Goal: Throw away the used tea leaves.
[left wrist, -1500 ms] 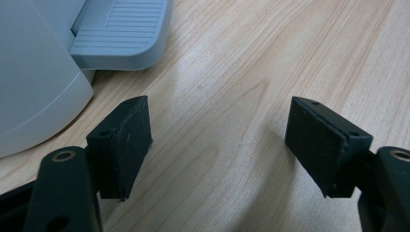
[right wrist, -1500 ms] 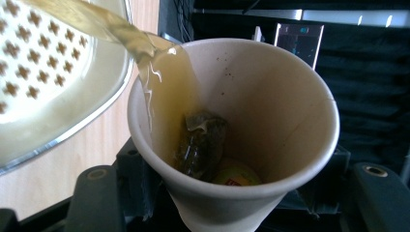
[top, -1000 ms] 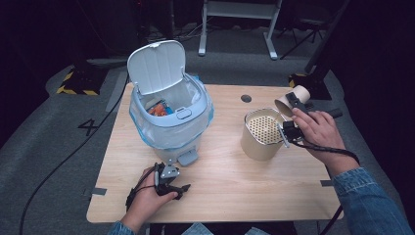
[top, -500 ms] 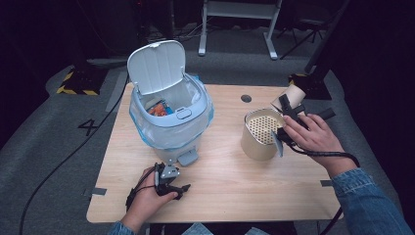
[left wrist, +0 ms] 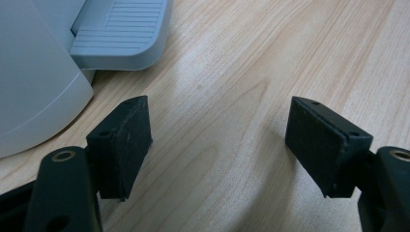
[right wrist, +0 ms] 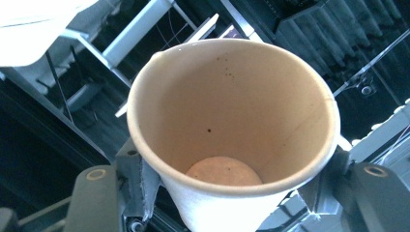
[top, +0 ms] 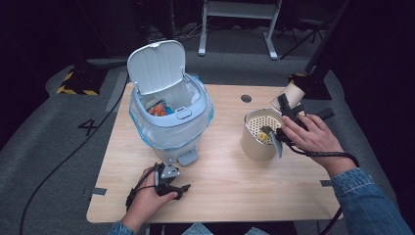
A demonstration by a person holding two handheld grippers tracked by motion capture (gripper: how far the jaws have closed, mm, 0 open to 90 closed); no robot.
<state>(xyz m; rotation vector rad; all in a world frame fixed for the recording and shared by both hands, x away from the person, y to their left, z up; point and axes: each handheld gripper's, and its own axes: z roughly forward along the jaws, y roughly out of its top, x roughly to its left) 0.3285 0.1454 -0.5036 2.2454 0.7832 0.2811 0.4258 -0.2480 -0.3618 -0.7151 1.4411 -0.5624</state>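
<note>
High view looks down on table [top: 220, 196]; gripper views close; left shares tabletop.

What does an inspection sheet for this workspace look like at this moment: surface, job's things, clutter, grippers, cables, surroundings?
Surface: light wooden table, with a round dark hole near the far edge.
Job's things: tan paper cup, inside looks empty bar dark specks; beige cylindrical container with perforated insert, yellowish scraps on it.
Clutter: pale blue pedal bin, lid up, lined with a bag, colourful waste inside.
Grippers: right gripper shut on the cup by the container; left gripper open, resting near the bin's pedal.
Cables: black cable trailing from the right gripper; another across the floor at left.
Surroundings: grey floor, white table frame, hazard-striped tape.
</note>
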